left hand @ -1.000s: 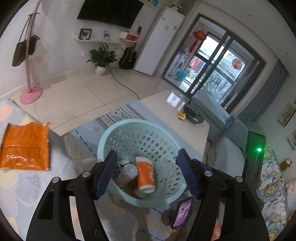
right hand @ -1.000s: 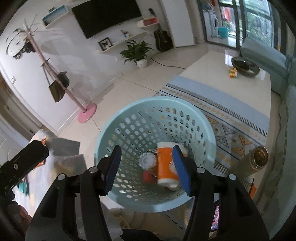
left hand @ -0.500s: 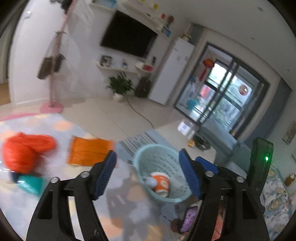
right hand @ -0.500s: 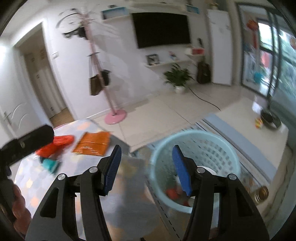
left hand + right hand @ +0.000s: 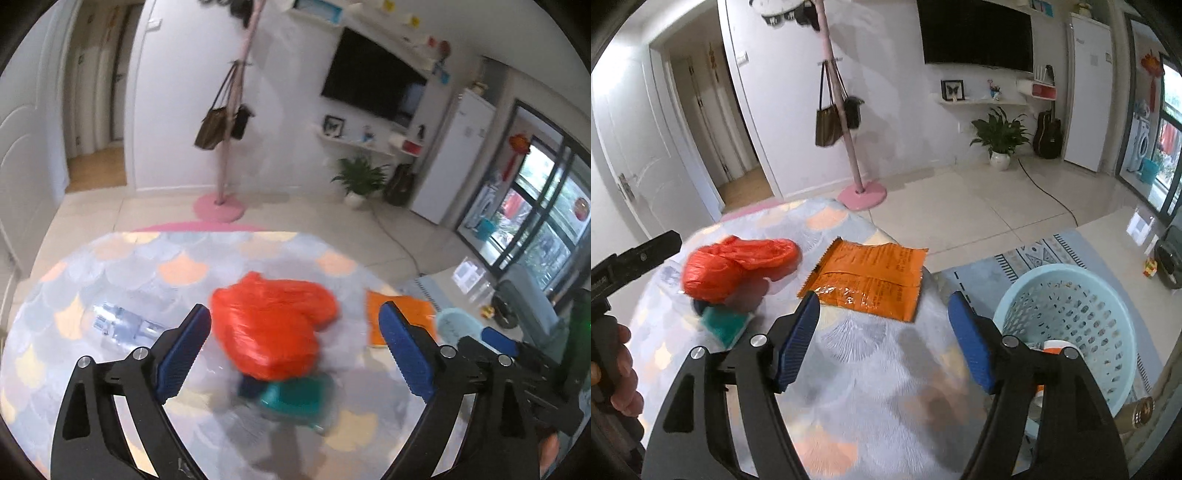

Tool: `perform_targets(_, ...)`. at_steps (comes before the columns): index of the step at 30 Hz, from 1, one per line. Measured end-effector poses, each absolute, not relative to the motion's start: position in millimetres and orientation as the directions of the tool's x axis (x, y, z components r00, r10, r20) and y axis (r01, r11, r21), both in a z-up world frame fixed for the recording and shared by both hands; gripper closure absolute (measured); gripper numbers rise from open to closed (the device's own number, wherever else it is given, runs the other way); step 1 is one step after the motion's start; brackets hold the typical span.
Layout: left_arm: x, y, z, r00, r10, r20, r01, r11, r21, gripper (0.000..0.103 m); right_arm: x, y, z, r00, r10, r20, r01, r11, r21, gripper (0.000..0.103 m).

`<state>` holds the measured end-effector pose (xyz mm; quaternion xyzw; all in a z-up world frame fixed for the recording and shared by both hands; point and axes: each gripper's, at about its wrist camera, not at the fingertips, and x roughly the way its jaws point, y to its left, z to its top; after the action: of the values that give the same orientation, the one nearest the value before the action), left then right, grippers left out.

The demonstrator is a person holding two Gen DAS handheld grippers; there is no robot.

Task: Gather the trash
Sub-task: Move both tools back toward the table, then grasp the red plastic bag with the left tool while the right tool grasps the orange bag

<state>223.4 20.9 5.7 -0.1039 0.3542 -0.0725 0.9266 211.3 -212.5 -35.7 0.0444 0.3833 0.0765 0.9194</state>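
Crinkled red plastic bag [image 5: 273, 328], glossy foil wrapper [image 5: 866, 282]

Motion-smeared in the left wrist view: red plastic bag [image 5: 273, 328], teal packet [image 5: 295, 397] partly tucked under it, dark item [image 5: 251, 387] between them unidentifiable. Clear wrapper [image 5: 122, 325] on the bench [image 5: 155, 266] too blurred to name. Laundry basket [image 5: 1067, 321] contents mostly hidden behind the right hand-held gripper [image 5: 882, 334]. Bench cropped by the lower edge.

Pink coat stand [image 5: 846, 107] with bags, potted plant [image 5: 997, 136], wall television [image 5: 975, 35]
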Motion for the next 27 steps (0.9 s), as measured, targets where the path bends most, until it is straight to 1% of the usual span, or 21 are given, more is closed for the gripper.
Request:
perform_targets(6,251.3,28.5,-13.8,0.709,-0.207,-0.674,0.046,0.967,-0.249,0.013,236.5,-193.8,-53.2,0.668,0.151,-0.729,-0.107,0.988,0.107,0.034)
perform_targets(10,262.6,22.3,-25.3,0.69,-0.191,-0.698,0.039,0.973,-0.228,0.013,251.7,-188.2,-64.8,0.651,0.135,-0.747,-0.094,0.991,0.097,0.028)
perform_targets(12,259.7,22.0,-31.2,0.691,-0.185,-0.699,0.043,0.976,-0.216,0.015,256.7,-187.2,-70.3,0.644,0.132,-0.753,-0.087,0.991,0.099,0.028)
perform_targets(14,260.5,19.8,-34.9,0.686,-0.167,-0.708,0.041,0.981,-0.191,0.019,261.5,-186.9,-75.9,0.637,0.132,-0.76,-0.082,0.991,0.104,0.027)
perform_targets(15,260.9,17.5,-35.8,0.684,-0.16,-0.712,0.043,0.983,-0.18,0.024,262.9,-187.0,-77.8,0.634,0.132,-0.762,-0.081,0.991,0.104,0.026)
perform_targets(18,260.5,15.2,-37.6,0.683,-0.152,-0.715,0.045,0.985,-0.166,0.026,265.5,-184.4,-78.6,0.632,0.127,-0.765,-0.083,0.992,0.096,0.025)
perform_targets(22,259.1,10.8,-37.7,0.682,-0.147,-0.717,0.056,0.987,-0.15,0.033,271.5,-178.5,-84.8,0.602,0.115,-0.79,-0.089,0.993,0.077,0.025)
perform_targets(27,256.6,2.7,-38.5,0.688,-0.135,-0.714,0.072,0.99,-0.118,0.041,271.6,-172.6,-86.6,0.597,0.08,-0.799,-0.099,0.995,0.026,0.026)
